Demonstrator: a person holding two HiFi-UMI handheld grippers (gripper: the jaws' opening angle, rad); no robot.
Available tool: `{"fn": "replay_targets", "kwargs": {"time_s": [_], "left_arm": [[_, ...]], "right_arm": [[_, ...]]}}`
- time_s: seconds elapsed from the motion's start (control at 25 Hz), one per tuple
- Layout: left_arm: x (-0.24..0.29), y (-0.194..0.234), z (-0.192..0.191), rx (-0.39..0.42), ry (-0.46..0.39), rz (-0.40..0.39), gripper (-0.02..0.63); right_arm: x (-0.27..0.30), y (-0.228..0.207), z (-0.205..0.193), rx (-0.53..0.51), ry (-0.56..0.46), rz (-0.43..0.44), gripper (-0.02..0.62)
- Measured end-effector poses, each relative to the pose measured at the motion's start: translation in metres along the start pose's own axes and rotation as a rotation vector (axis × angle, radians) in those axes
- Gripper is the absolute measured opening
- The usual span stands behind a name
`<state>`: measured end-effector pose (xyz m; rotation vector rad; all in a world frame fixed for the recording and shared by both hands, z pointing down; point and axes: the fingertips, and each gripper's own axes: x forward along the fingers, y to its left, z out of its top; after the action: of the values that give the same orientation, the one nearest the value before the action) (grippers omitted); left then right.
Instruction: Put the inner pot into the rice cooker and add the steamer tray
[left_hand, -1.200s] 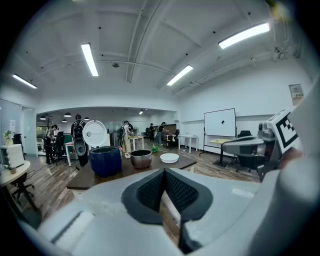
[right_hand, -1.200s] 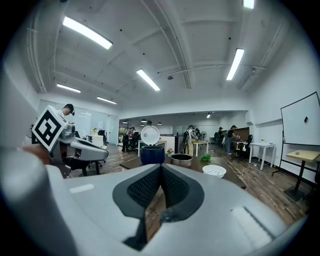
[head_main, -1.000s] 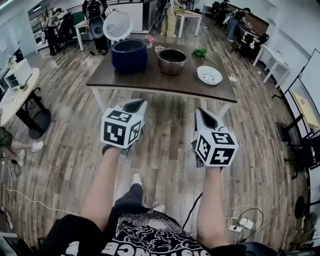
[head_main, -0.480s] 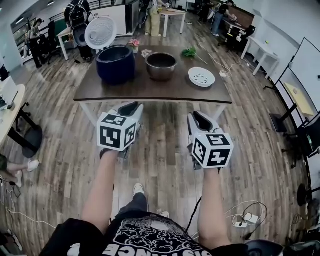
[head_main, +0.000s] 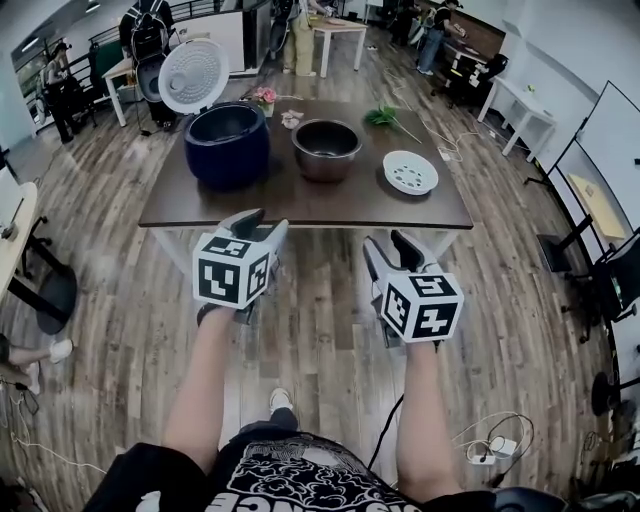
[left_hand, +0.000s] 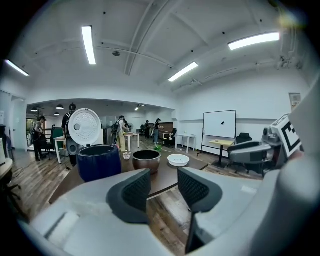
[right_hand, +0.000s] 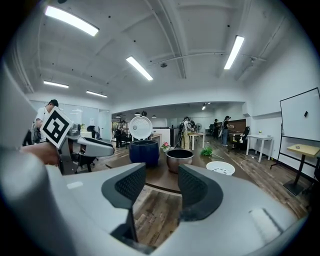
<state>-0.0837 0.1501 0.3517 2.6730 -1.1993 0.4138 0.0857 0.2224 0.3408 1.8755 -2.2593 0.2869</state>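
Observation:
On the dark table (head_main: 300, 205) stand a blue rice cooker (head_main: 227, 145) with its white lid raised, a metal inner pot (head_main: 326, 150) to its right, and a white steamer tray (head_main: 410, 172) further right. My left gripper (head_main: 260, 224) and right gripper (head_main: 392, 243) hover before the table's near edge, short of all three. Both have just been opening and stand open with nothing between the jaws. The cooker (left_hand: 98, 161), pot (left_hand: 146, 160) and tray (left_hand: 178, 160) show beyond the left jaws; cooker (right_hand: 144, 151), pot (right_hand: 179, 159) and tray (right_hand: 220, 168) beyond the right.
Pink flowers (head_main: 265, 96) and a green sprig (head_main: 382, 117) lie at the table's far side. Other desks, chairs and people fill the room behind. A whiteboard (head_main: 620, 150) stands at right. Cables (head_main: 480, 440) lie on the wooden floor near my feet.
Both grippers have moved forward toward the table, which now looms closer. Their jaws, closed a second ago, have parted.

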Motion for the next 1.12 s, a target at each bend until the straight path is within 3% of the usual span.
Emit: {"fn": "replay_targets", "kwargs": {"time_s": [0.28,0.52,0.76,1.12], "left_arm": [[0.028,0.046,0.012,-0.016,0.005,-0.02,0.237],[0.041,0.077,0.02,-0.019,0.001,-0.034,0.31],[0.043,0.101,0.029,-0.03,-0.034,-0.03,0.382],[0.048,0.129,0.028,-0.052,-0.045,-0.008,0.433]], "right_arm": [[0.046,0.005,0.016,0.021,-0.009,-0.02,0.27],[0.073,0.009,0.028,0.033,-0.019,-0.064,0.301],[0.091,0.015,0.036,0.041,-0.027,-0.109,0.383],[0.115,0.023,0.048,0.034,-0.043,-0.116,0.433]]}}
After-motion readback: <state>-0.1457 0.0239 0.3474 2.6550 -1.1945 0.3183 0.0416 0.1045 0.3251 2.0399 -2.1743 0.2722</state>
